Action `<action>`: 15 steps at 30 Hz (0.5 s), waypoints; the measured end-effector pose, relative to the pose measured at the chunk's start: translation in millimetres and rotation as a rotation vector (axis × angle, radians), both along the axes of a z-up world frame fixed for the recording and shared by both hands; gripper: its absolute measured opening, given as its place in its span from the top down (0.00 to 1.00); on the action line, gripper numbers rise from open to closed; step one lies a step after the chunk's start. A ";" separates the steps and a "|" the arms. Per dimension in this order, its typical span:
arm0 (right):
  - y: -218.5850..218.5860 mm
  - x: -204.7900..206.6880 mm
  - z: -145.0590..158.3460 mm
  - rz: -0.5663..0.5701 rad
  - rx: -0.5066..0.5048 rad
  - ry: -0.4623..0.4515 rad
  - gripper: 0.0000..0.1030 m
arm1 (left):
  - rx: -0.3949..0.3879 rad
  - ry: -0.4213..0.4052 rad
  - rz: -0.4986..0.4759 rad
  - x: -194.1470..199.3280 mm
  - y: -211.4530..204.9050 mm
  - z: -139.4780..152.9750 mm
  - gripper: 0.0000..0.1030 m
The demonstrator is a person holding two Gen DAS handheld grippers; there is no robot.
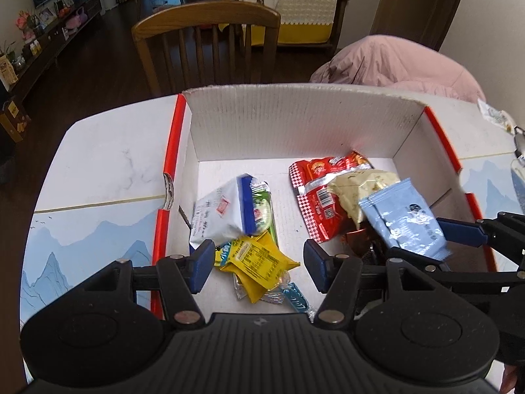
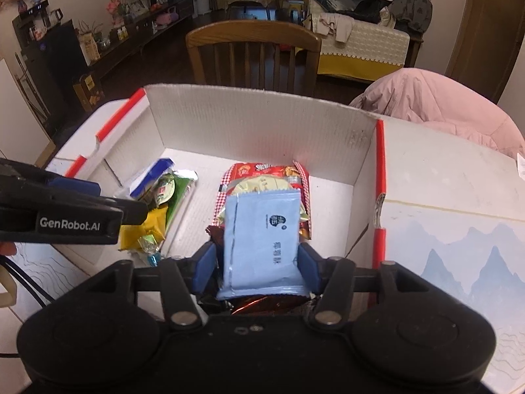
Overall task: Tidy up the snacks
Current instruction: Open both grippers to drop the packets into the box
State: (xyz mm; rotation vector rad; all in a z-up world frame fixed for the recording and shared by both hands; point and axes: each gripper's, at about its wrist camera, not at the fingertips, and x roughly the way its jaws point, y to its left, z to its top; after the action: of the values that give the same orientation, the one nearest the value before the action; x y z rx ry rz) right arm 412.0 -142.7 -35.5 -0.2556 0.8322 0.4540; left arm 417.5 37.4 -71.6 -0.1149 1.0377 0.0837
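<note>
A white cardboard box with red edges stands on the table and holds several snacks. On its left lie a white and blue packet, a green packet and a yellow packet. On its right lie a red packet and a pale yellow packet. My left gripper is open and empty above the yellow packet. My right gripper is shut on a light blue packet and holds it over the box's right side, above the red packet. The light blue packet also shows in the left wrist view.
A wooden chair stands behind the table's far edge. A pink jacket lies at the far right. A small wrapper lies on the table right of the box. The tabletop has a blue mountain print.
</note>
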 end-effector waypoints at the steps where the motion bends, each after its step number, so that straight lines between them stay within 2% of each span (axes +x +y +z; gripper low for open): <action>1: -1.7 -2.8 3.2 -0.002 0.012 -0.003 0.42 | -0.002 -0.007 0.001 -3.0 0.5 3.2 0.42; 7: -10.8 -28.6 26.4 0.009 0.063 -0.053 0.36 | -0.009 -0.078 -0.008 -30.8 1.3 27.7 0.38; 10: -15.2 -43.3 40.2 0.009 0.084 -0.085 0.25 | -0.013 -0.116 -0.013 -48.9 1.2 42.1 0.38; 13: -22.4 -62.7 54.2 0.015 0.119 -0.116 0.17 | -0.025 -0.159 -0.017 -69.1 0.5 56.5 0.33; 15: -24.6 -74.5 62.7 0.022 0.131 -0.134 0.15 | -0.034 -0.189 -0.019 -82.9 -0.1 66.3 0.32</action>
State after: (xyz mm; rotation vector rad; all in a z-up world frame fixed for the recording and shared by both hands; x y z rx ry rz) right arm 337.5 -167.3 27.1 -0.1719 0.6665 0.5050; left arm 334.7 37.3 -5.4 -0.1414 0.8518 0.0366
